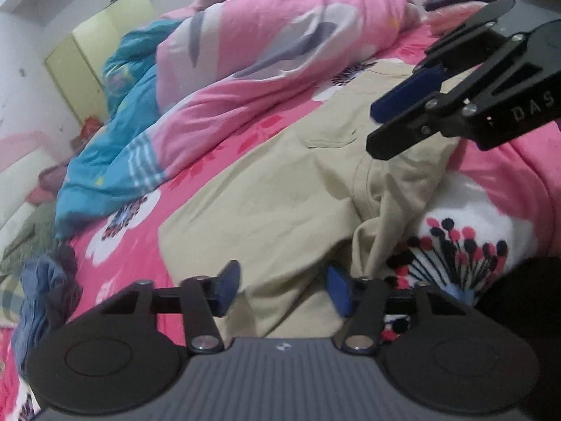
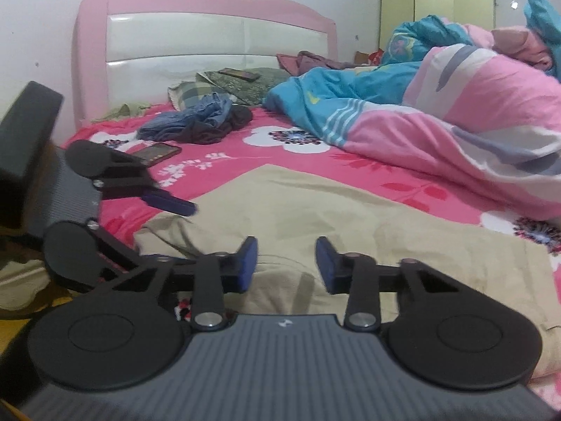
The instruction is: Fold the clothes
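Pink floral bed [image 2: 280, 154]: beige garment [image 1: 273, 210] spread (near edge hidden); both grippers' jaws wide, empty.

Left gripper [image 1: 284, 289], blue-padded jaws apart, sits low over the near edge of a beige cotton garment [image 1: 280, 196] spread on a pink floral bedsheet [image 1: 508, 182], right gripper [image 1: 392, 119] open above its far side, pink-and-blue quilt [image 1: 245, 70] bunched behind.
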Available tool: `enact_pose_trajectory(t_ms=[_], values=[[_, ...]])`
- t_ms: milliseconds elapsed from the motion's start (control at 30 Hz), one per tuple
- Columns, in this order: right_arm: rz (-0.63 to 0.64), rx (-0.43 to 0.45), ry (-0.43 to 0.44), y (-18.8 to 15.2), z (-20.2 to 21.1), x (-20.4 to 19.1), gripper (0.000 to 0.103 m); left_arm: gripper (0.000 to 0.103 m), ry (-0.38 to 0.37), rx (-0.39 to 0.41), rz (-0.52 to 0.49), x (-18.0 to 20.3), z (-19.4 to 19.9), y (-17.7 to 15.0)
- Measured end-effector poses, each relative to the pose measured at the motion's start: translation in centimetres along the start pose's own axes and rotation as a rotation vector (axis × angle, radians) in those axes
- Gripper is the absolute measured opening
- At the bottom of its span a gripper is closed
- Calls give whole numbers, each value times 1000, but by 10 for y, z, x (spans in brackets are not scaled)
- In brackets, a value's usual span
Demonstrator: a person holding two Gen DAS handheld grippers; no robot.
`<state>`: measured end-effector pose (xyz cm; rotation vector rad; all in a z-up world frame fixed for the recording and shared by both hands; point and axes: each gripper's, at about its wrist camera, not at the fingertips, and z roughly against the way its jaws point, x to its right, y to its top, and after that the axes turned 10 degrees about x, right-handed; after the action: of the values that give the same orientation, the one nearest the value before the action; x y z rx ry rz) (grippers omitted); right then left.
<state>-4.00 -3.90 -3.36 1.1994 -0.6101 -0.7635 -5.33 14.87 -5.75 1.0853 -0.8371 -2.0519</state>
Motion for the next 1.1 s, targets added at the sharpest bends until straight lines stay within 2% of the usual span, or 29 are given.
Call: enact_pose_trajectory(t_ms=[33,133,233,367,500,633,700,800,900,967,1000,1100], values=[[-9,0,11,-1,0,1,20,26,-7,-4,10,-2,-2,1],[-24,12,70,-1,6,2,11,14,-23,7,74,-13,-1,3],[-3,29,164,-1,13,-4,7,10,-24,39,144,-22,3,5],[54,-12,251,-4,1,-23,5,8,-29,79,219,-31,6,7],[93,-83,193,-10,-38,-33,2,7,-46,93,244,-35,8,6],[76,-53,97,-13,-58,-32,0,6,-51,102,261,-40,8,4],[57,-14,128,-11,-45,-32,0,6,-55,114,264,-41,9,4],[114,45,239,-12,-14,-37,2,6,-65,123,266,-42,8,2],[235,-42,312,-19,-12,-51,1,6,-75,133,268,-44,8,0],[296,-91,265,-29,-28,-58,0,6,-81,138,275,-45,8,-1],[289,-84,235,-29,-37,-58,0,6,-83,138,285,-45,8,-1],[156,-25,179,-20,-51,-46,0,7,-80,138,282,-43,9,-3]])
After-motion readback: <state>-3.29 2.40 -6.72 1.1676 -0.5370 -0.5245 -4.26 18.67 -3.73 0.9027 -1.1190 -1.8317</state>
